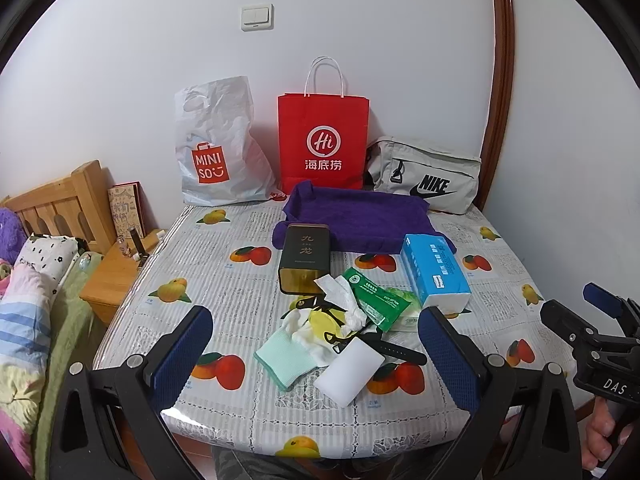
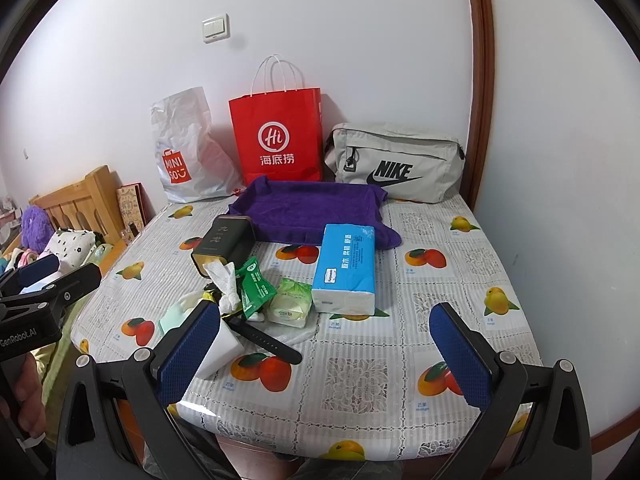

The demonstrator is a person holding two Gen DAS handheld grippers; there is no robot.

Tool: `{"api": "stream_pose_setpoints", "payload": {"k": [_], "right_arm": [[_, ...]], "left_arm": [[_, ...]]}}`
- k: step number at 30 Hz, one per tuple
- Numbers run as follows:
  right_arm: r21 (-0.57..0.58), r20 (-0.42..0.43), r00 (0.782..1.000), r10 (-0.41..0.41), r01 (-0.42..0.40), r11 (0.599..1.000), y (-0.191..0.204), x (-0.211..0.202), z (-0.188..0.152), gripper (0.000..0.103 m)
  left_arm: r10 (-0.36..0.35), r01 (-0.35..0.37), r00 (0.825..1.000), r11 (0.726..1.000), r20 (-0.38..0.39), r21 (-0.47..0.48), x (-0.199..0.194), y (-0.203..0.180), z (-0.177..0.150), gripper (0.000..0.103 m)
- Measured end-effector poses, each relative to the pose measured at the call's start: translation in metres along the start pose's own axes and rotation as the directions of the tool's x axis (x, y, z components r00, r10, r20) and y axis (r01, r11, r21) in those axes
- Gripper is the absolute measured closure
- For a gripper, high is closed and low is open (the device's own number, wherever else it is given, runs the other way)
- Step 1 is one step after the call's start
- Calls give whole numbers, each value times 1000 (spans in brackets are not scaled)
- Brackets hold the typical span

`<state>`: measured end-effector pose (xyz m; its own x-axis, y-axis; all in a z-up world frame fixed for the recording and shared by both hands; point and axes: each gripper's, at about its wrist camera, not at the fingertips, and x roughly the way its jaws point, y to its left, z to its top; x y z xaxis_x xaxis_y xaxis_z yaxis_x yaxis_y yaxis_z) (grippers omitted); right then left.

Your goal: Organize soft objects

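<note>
A home bedroom: a wooden bed (image 1: 60, 204) with patterned bedding (image 1: 36, 280) and a purple plush toy (image 2: 36, 226) stands beside a table (image 1: 248, 272) under a fruit-print cover. Shopping bags (image 1: 324, 140) and a sports pouch (image 1: 428, 176) lean against a white wall with a light switch (image 1: 257, 17).

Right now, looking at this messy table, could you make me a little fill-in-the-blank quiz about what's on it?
1. The paper bag standing against the wall between the white plastic bag and the grey Nike bag is coloured ____.
2. The towel spread out in front of those bags is coloured ____.
3. The blue tissue pack lies with its far end on the ____.
4. Both the left claw and the right claw are ____, holding nothing.

Missing words: red; purple; towel; open
</note>
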<state>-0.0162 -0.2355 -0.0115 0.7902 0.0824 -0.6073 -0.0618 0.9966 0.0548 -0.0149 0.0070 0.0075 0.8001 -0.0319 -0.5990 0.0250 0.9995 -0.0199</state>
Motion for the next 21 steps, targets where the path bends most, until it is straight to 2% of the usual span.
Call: {"api": "stream_pose_setpoints", "payload": {"k": [10,16,21], "right_arm": [[-1,4,1000,2,-2,1000,1,-2,-2,0],[7,-3,1000,29,-29,1000,0,0,-2,0],[5,-21,999,39,-39,999,-1,10,-4,0]], "left_arm": [[9,-9,1000,1000,1,0,0,2,-2,0],[-21,21,1000,1000,4,-3,2,4,-4,0],[-20,20,1000,1000,-20,-6,16,10,-7,0]]}}
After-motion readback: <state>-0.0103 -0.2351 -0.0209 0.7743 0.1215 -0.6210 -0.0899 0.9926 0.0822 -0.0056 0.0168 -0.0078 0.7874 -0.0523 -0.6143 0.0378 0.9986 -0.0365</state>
